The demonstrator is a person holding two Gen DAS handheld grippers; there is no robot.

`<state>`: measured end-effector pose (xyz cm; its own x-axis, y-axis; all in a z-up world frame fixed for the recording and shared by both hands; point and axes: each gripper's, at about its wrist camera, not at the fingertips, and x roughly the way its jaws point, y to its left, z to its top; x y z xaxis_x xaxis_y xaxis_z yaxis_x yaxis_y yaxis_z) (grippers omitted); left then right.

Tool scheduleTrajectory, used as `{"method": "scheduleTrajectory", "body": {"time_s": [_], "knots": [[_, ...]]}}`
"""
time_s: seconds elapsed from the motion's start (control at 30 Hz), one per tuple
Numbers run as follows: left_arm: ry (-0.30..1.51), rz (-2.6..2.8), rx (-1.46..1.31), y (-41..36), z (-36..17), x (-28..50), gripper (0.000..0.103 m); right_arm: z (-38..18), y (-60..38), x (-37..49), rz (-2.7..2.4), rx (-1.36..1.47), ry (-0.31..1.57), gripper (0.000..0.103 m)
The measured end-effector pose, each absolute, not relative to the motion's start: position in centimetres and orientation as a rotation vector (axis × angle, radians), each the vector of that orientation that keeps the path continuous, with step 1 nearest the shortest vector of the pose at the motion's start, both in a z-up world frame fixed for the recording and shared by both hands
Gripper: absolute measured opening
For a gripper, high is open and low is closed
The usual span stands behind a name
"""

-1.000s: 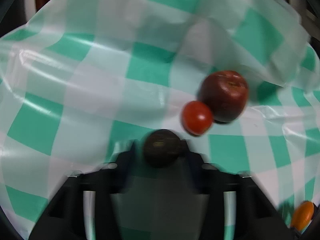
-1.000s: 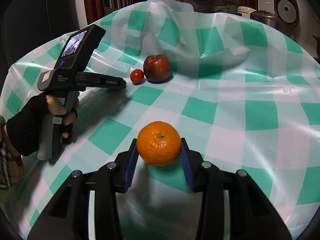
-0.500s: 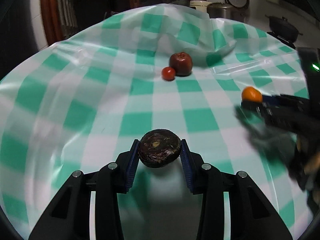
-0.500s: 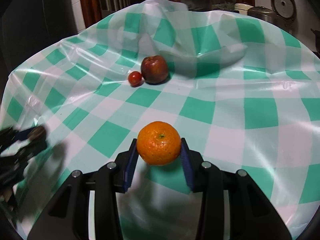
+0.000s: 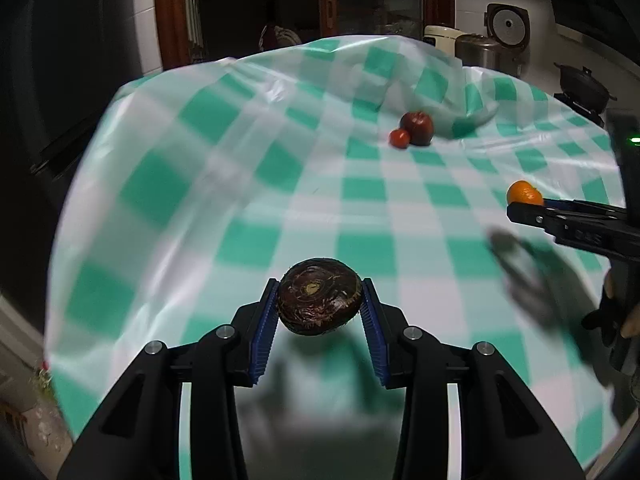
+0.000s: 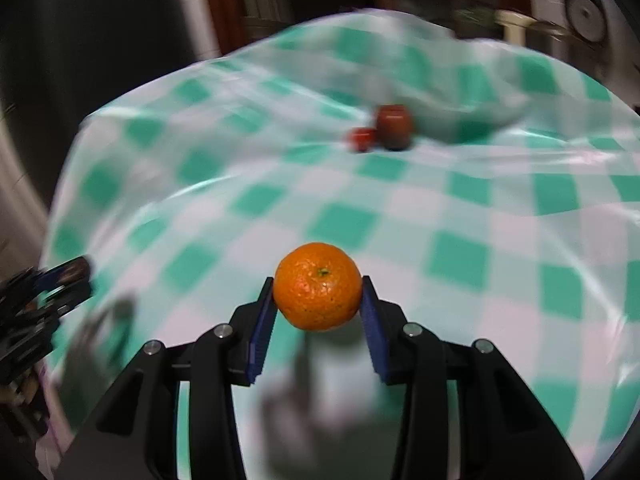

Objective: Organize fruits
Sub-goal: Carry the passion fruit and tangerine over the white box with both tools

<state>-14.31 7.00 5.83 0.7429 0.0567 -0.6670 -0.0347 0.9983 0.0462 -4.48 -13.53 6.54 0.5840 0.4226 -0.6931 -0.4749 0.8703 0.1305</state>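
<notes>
Covering table, checked cloth [image 5: 360, 192], cookers [image 5: 480, 52] behind

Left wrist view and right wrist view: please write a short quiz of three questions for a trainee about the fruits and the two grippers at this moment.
1. True or false: the right gripper is shut on the orange.
2. What lies between the fingers of the left gripper? A) a tomato B) a dark brown round fruit C) nothing
3. Fill in: on the checked cloth, the small tomato lies right beside the red ____.

Key: 1 true; 2 B; 3 apple.
</notes>
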Motion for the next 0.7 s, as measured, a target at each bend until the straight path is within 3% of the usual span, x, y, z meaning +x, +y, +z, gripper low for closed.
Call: {"method": "scheduleTrajectory", "body": {"time_s": [0.7], "knots": [[0.732,0.498,-0.113,23.2,1.8,-36.7,0.039,4.8,9.5,-28.2,1.106,-0.465,0.762,0.042]]}}
